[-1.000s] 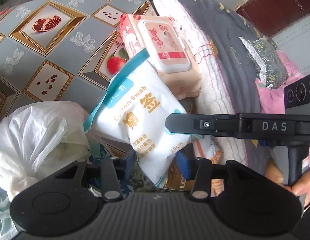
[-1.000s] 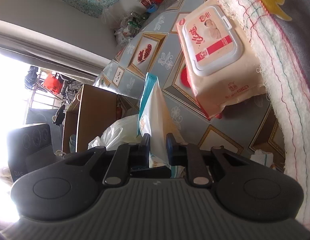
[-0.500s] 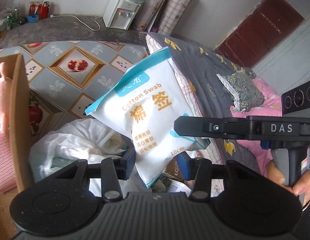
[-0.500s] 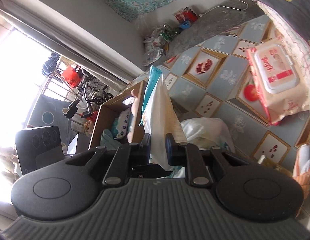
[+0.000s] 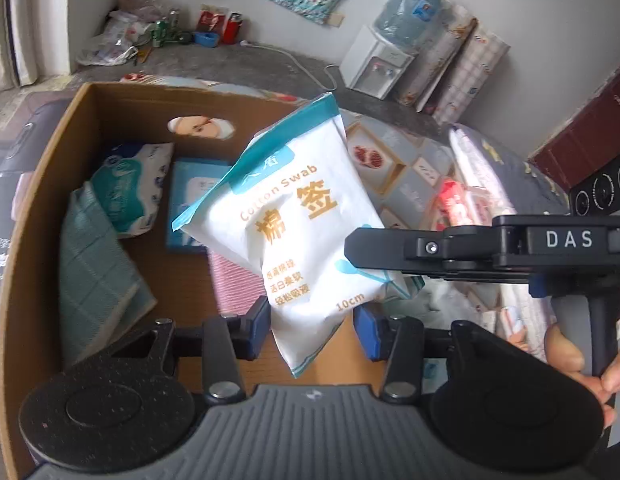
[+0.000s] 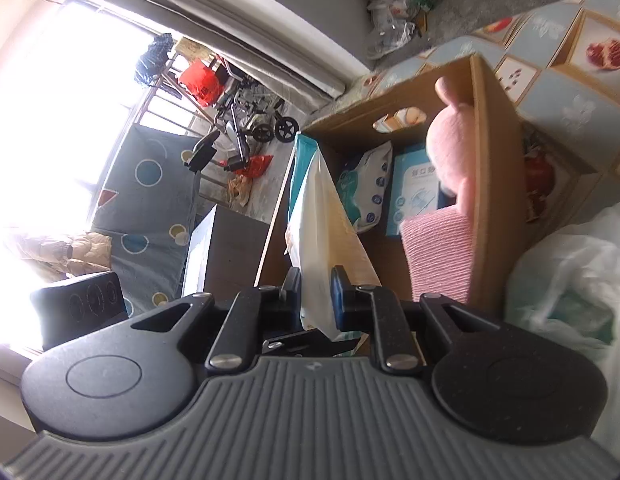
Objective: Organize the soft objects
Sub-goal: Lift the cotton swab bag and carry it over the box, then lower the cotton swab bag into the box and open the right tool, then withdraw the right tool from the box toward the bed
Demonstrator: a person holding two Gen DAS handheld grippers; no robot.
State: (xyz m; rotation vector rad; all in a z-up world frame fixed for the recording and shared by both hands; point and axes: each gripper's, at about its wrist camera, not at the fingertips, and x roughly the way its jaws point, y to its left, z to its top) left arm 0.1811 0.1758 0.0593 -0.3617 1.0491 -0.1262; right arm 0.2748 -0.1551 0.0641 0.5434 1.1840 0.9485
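A white and teal cotton swab bag hangs over an open cardboard box. My right gripper is shut on the bag's edge; in the left wrist view it reaches in from the right. My left gripper has the bag's lower corner between its blue pads, which rest against both sides of it. The box holds a tissue pack, a blue packet, a green checked cloth, a pink cloth and a pink plush.
A white plastic bag lies right of the box on the patterned mat. A red wet-wipes pack and bedding lie further right. A water dispenser stands by the far wall. A person's hand grips the right gripper's handle.
Both grippers have carried the bag up and away from the wet-wipes pack, past the white plastic bag, to above the open box. Both grips look unchanged.
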